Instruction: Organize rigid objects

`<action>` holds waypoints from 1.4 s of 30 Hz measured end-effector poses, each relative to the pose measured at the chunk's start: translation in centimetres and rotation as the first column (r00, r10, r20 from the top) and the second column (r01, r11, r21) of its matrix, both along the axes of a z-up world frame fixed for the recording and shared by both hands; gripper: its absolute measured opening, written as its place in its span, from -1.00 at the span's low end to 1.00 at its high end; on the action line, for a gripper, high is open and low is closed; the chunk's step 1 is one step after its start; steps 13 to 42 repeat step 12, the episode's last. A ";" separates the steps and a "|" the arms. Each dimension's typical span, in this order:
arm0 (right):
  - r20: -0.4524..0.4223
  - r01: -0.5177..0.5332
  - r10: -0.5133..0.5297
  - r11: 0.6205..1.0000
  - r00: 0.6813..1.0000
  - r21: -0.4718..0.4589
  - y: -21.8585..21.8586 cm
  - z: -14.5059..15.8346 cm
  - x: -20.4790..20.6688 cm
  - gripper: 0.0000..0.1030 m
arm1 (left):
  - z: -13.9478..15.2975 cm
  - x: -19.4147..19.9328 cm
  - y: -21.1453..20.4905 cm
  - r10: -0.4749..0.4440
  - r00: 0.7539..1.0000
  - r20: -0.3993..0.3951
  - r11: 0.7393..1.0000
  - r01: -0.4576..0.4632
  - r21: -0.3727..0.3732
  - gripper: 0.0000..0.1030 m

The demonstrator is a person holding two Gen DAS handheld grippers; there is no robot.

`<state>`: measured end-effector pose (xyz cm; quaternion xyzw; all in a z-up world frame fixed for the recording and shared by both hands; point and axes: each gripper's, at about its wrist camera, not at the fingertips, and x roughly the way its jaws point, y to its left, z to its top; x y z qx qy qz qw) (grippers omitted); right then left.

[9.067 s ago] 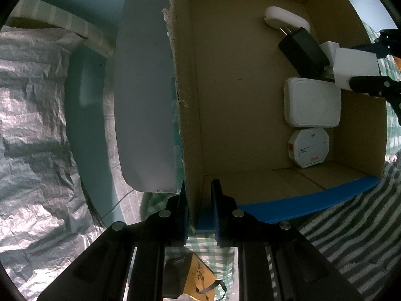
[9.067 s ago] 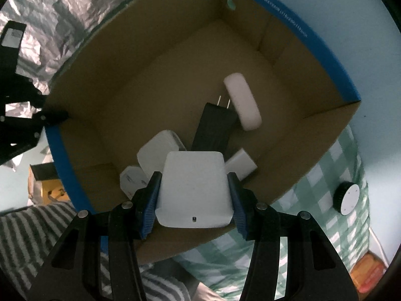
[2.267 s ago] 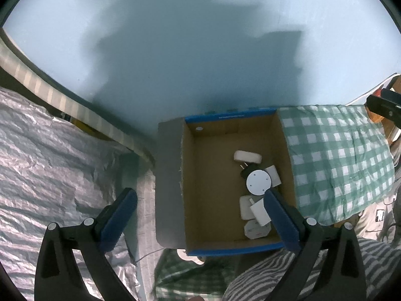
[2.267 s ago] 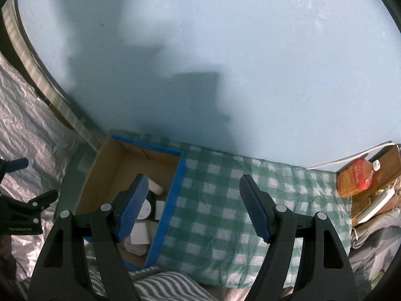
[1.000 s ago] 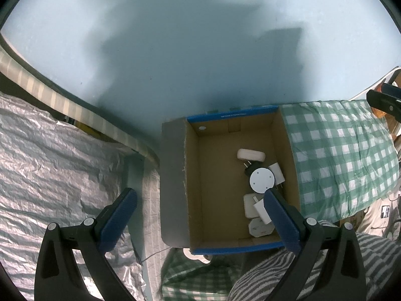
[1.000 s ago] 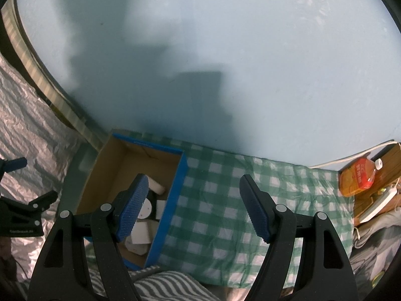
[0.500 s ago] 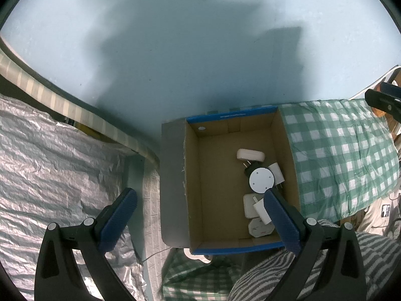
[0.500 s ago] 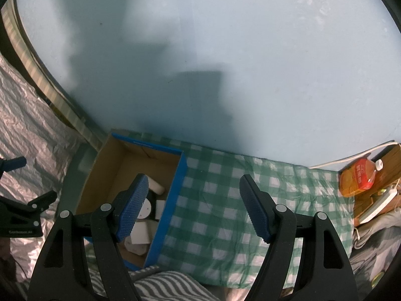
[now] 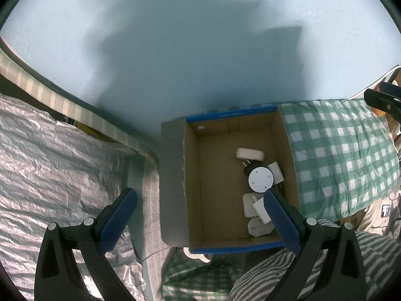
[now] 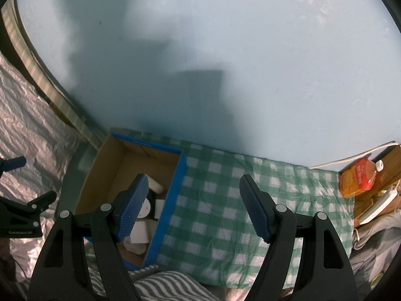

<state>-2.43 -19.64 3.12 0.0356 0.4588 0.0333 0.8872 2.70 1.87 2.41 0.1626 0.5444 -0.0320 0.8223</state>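
A cardboard box with a blue rim (image 9: 215, 168) stands against the wall and also shows in the right wrist view (image 10: 112, 160). Inside it lie several white chargers and adapters, among them a round white disc (image 9: 260, 179), a rounded white block (image 9: 249, 154) and a black plug (image 9: 246, 169). My left gripper (image 9: 200, 218) is open and empty, held high above the box. My right gripper (image 10: 193, 207) is open and empty, high above the box's right rim and the checked cloth.
A green checked cloth (image 10: 238, 200) covers the surface right of the box. An orange bottle (image 10: 358, 180) and a white power strip (image 10: 376, 207) lie at the far right. Crinkled silver foil (image 9: 50, 163) lies left. A light blue wall (image 9: 175, 50) stands behind. Striped fabric (image 10: 160, 286) is below.
Since 9 seconds ago both grippers have let go, opened and risen high above the box; the white adapter and a round disc now lie inside. Over the last second nothing visibly moved.
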 end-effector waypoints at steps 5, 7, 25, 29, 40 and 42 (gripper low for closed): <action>-0.001 -0.011 0.011 1.000 1.000 0.000 -0.1 -0.1 0.0 0.45 | 0.1 -0.4 -0.2 -0.008 1.000 0.006 1.000 0.008 -0.002 0.98; -0.002 -0.012 0.012 1.000 1.000 0.000 -0.1 -0.2 0.0 0.45 | 0.1 -0.4 -0.2 -0.008 1.000 0.005 1.000 0.008 -0.002 0.98; -0.001 -0.014 0.014 1.000 1.000 0.001 -0.2 -0.3 -0.2 0.45 | 0.2 -0.8 -0.4 -0.005 1.000 0.005 1.000 0.005 0.006 0.98; -0.001 -0.014 0.014 1.000 1.000 0.001 -0.2 -0.3 -0.2 0.45 | 0.2 -0.8 -0.4 -0.005 1.000 0.005 1.000 0.005 0.006 0.98; -0.001 -0.014 0.014 1.000 1.000 0.001 -0.2 -0.3 -0.2 0.45 | 0.2 -0.8 -0.4 -0.005 1.000 0.005 1.000 0.005 0.006 0.98; -0.001 -0.014 0.014 1.000 1.000 0.001 -0.2 -0.3 -0.2 0.45 | 0.2 -0.8 -0.4 -0.005 1.000 0.005 1.000 0.005 0.006 0.98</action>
